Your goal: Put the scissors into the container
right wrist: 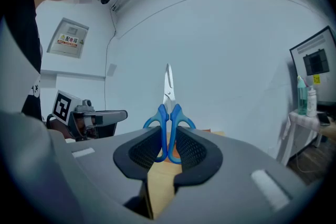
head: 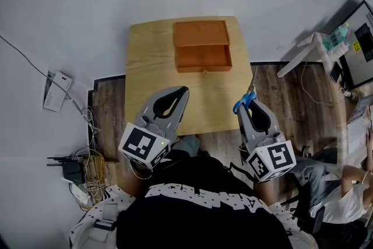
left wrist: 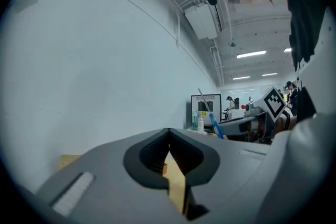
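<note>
On the floor at the far left lie a white router [head: 56, 90] and a tangle of cables [head: 87, 167], well clear of the work. The left gripper [head: 183, 91] hangs over the near left part of the wooden table [head: 148, 67]. Its own view shows its jaws brought together at the tips with nothing between them, only the table top showing through the gap below.

The container [head: 203, 58], an orange-brown wooden box with an open, bare compartment facing the near side, sits at the far middle of the table, apart from both grippers.

To the right, the right gripper [head: 251, 107] is clamped on the scissors [head: 245, 101], held at the table's near right edge. In its own view the jaws press on the blue handle loops of the scissors [right wrist: 168, 110], and the closed blades stick out beyond the tips, pointing away from the person. A seated person [head: 349, 186] is at the far right, clear of the table.

The scissors are not yet in the container, so the carry across to the far side remains. The likely trouble is the grip: rounded plastic loops pinched between two pads could let the scissors swing during the move. The long blades lead, so they may strike the container's near wall and push the box, which nothing steadies. Let go too high or too near the rim, they could bounce or tip out
</note>
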The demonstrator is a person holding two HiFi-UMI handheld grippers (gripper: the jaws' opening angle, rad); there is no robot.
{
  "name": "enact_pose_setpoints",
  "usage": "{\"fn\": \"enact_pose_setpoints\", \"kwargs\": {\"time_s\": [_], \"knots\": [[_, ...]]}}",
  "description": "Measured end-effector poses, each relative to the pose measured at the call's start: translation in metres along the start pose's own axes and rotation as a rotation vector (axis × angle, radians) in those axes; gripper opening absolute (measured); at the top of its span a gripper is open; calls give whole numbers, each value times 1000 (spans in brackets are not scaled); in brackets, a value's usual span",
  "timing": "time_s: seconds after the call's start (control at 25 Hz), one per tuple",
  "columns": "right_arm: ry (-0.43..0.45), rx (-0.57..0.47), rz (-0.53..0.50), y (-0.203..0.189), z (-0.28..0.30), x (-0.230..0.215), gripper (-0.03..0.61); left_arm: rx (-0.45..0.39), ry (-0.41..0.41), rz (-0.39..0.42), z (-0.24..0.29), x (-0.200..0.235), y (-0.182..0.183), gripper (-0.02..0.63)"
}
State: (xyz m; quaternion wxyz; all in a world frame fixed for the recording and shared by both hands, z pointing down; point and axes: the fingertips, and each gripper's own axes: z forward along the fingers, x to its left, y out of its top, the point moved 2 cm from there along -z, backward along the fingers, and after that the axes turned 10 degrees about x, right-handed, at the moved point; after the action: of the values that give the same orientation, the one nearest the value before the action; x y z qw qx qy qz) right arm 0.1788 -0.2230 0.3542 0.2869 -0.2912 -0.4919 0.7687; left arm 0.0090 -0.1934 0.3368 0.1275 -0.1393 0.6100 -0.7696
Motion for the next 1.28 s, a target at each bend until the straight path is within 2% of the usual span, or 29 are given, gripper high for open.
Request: {"fn": "enact_pose_setpoints", "kwargs": {"time_s": [0.44,0.68,1.28], "knots": [[-19,55,-8,8,36,-19,101,4,-16,-23,32,29,7,2],[-41,98,-25,5,73,-30,101,20,-22,-52,52,59,-4,2],[-48,230,-101,-5,134,-54,101,47,-7,-91,87,103,-18,2]]}}
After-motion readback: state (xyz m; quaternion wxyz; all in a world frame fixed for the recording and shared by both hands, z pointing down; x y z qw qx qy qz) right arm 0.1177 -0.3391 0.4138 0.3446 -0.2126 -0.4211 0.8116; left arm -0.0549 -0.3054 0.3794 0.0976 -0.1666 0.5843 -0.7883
